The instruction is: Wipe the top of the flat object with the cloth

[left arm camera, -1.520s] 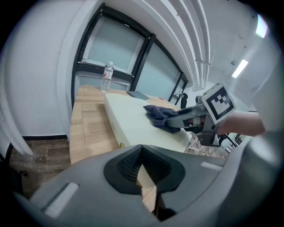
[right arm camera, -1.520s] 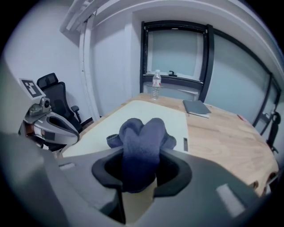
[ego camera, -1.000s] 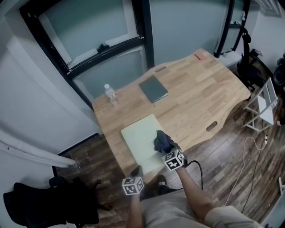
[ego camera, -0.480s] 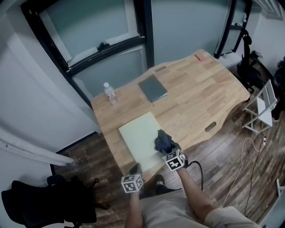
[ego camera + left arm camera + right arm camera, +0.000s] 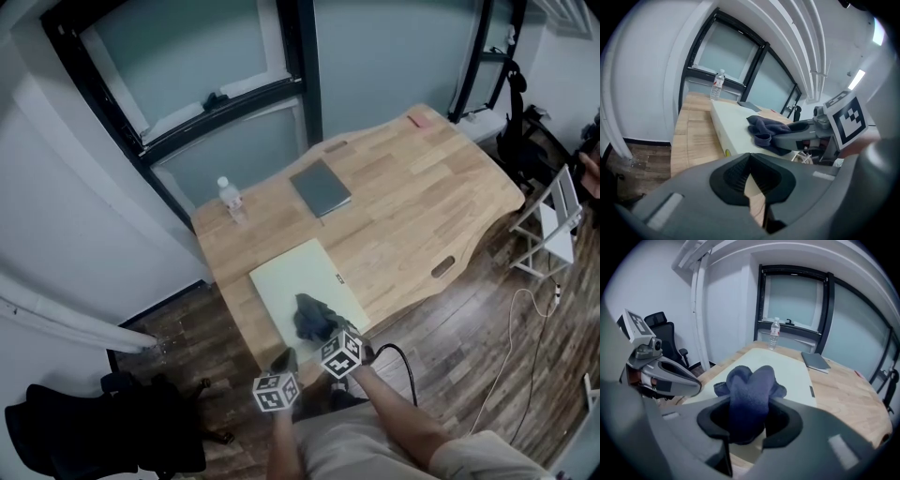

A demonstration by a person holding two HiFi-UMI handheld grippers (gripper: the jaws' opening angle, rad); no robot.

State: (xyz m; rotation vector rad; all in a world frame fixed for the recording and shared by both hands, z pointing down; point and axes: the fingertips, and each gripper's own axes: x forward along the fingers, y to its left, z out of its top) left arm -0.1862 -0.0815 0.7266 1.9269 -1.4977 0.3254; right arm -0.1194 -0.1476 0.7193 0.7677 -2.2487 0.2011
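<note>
Dark blue crumpled cloth (image 5: 314,317) has slid left from the right edge, now on the near middle of the pale green flat rectangular board (image 5: 286,277) on the light wooden table (image 5: 422,187). Right gripper (image 5: 328,336) jaws clamp the cloth. Left gripper (image 5: 285,359) jaws pressed together, empty, at the board's near edge.

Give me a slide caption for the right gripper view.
Right tongs shut on a dark blue cloth lying on the pale green flat board atop a wooden table.
</note>
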